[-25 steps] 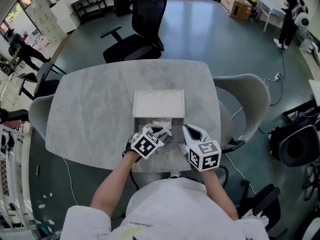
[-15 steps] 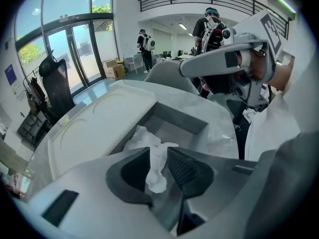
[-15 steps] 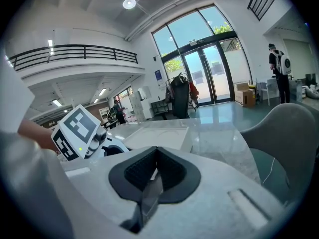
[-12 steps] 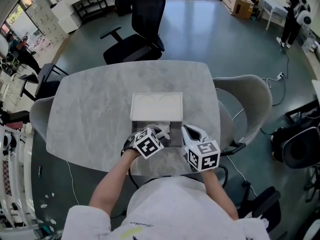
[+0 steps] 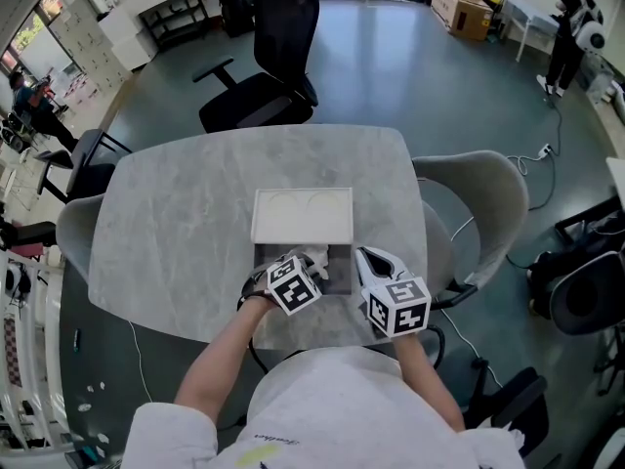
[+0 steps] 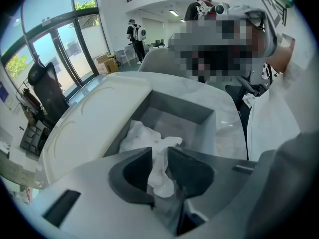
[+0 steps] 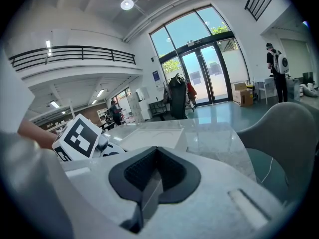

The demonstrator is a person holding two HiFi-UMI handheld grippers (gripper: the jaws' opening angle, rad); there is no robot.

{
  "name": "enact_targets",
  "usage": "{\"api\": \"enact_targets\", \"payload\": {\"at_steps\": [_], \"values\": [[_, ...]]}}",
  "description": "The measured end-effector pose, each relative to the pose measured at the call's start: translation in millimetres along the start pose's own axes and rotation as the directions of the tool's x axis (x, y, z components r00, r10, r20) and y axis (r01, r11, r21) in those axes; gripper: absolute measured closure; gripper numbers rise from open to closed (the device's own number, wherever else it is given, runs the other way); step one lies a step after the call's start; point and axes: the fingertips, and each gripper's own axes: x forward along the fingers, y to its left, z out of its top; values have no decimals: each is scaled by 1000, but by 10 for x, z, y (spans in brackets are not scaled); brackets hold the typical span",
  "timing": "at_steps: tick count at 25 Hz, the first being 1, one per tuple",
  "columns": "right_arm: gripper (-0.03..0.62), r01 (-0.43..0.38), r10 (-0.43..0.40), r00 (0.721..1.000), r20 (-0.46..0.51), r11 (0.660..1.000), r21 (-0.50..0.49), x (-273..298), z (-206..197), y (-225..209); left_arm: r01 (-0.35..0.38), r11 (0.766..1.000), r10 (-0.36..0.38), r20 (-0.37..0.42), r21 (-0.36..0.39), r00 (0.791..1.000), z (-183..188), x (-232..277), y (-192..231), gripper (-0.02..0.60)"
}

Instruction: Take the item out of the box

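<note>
Box [image 6: 199, 116] open (lid [image 6: 94, 118] flipped back), white crumpled item [image 6: 142, 136] inside, pinched by left gripper [image 6: 159, 156]; right gripper [image 7: 155, 158] closed, empty.

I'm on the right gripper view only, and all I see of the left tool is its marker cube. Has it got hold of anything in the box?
Observer: Yes. The left gripper view shows the left tool shut on a crumpled white item.
Operator: Is it out of the box?
Observer: Not yet. Most of it sits within the walls of the grey box.
Operator: And where is my tool relative to that box?
Observer: In the head view your right tool is beside the box's right edge, outside it.
</note>
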Motion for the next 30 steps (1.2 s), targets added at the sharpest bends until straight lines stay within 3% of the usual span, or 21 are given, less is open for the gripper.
{"api": "enact_targets", "payload": {"at_steps": [4, 17, 25, 30], "values": [[589, 1, -1, 1000, -1, 1000, -2, 15, 14, -8, -13, 1000, 13, -6, 13, 1000, 1, 12, 21, 491], [589, -2, 2, 1000, -7, 1000, 2, 23, 5, 34, -35, 997, 35, 14, -66, 999, -48, -36, 71, 555], [589, -3, 3, 1000, -2, 1000, 3, -23, -39, 72, -30, 990, 35, 37, -139, 999, -127, -83, 48, 563], [589, -12, 12, 1000, -5, 1000, -5, -56, -69, 162, -40, 989, 49, 63, -141, 997, -128, -216, 37, 563]]}}
